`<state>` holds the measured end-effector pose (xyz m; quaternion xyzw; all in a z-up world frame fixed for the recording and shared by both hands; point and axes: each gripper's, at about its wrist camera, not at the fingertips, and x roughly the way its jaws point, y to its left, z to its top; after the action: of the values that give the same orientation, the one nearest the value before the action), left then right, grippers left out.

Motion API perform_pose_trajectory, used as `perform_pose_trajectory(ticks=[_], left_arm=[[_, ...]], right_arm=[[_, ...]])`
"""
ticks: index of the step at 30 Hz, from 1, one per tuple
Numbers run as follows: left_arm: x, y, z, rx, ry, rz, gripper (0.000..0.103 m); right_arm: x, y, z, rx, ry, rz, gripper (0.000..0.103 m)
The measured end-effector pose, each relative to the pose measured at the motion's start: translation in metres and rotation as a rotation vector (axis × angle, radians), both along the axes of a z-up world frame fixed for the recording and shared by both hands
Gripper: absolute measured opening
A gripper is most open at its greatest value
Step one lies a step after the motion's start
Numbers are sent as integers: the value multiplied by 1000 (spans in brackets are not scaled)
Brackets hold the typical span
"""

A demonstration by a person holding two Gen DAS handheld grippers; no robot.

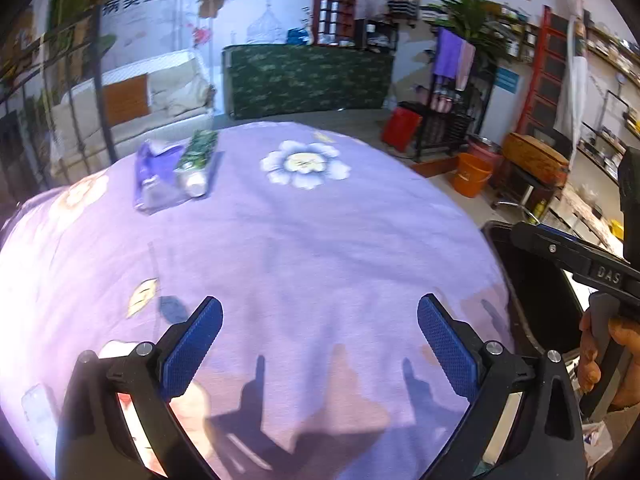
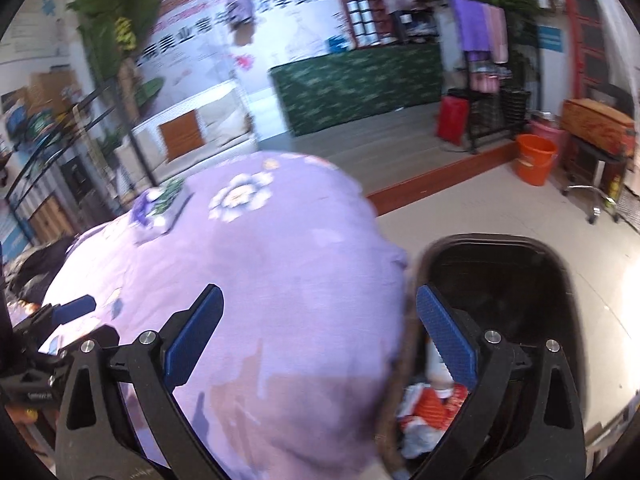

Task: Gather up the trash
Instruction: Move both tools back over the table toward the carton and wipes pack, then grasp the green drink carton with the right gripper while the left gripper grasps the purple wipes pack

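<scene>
**A:** Start close in. What are the two grippers doing?

**B:** The left gripper (image 1: 320, 344) hangs over the near part of the purple flowered cloth (image 1: 320, 248), its blue pads spread wide with only cloth between them. The right gripper (image 2: 318, 340) is just as wide apart and holds nothing; its left finger is over the cloth, its right finger over the black bin (image 2: 560, 280).

**A:** And the bin?

**B:** It stands on the floor, right against the cloth's right edge. Crumpled wrappers (image 2: 432, 404), orange and white, lie in its bottom, with something pale and upright among them that I cannot identify.

**A:** Anything close on the left side?

**B:** A leaf print near the left finger, and pale flat shapes at the lower left edge, too washed out to name.

**A:** Where is the trash still on the table?

**B:** At the far left of the cloth, well apart from both grippers. A green-and-white tube (image 1: 197, 164) lies flat, its long axis running near to far, white cap end toward the cameras, green tail pointing away. Touching its left side is a purple packet (image 1: 154, 178), also lengthwise near to far, partly under the tube.

**A:** Beyond that?

**B:** A white flower print (image 1: 304, 164) to the right of the tube, then an orange bucket (image 2: 534, 160) on the floor past the bin.
</scene>
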<state>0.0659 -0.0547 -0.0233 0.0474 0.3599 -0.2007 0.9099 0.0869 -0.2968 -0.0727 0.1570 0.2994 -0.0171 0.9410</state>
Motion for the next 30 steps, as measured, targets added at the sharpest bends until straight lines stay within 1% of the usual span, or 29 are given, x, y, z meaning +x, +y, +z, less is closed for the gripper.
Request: perform_pose_trajectory(ticks=[2, 4, 6, 10, 13, 20, 24, 28, 30], left_arm=[[6, 16, -1, 0, 5, 38, 96], [11, 30, 0, 17, 3, 76, 96], [16, 41, 1, 26, -2, 99, 96], [28, 57, 3, 62, -19, 133, 96], [38, 71, 0, 86, -12, 141, 96], [69, 100, 1, 104, 9, 173, 96], [92, 117, 0, 99, 31, 202, 96], [117, 132, 1, 98, 41, 247, 96], [130, 138, 2, 93, 37, 269, 96]], right_arm=[[14, 15, 0, 6, 11, 49, 96], [28, 32, -1, 14, 18, 103, 96], [43, 52, -1, 1, 27, 159, 96], [69, 84, -4, 1, 46, 243, 96], [89, 106, -4, -2, 60, 292, 96], [140, 145, -3, -11, 100, 372, 96], [182, 169, -6, 13, 137, 413, 96], [229, 199, -1, -23, 164, 462, 96], [254, 212, 2, -19, 178, 474, 96]])
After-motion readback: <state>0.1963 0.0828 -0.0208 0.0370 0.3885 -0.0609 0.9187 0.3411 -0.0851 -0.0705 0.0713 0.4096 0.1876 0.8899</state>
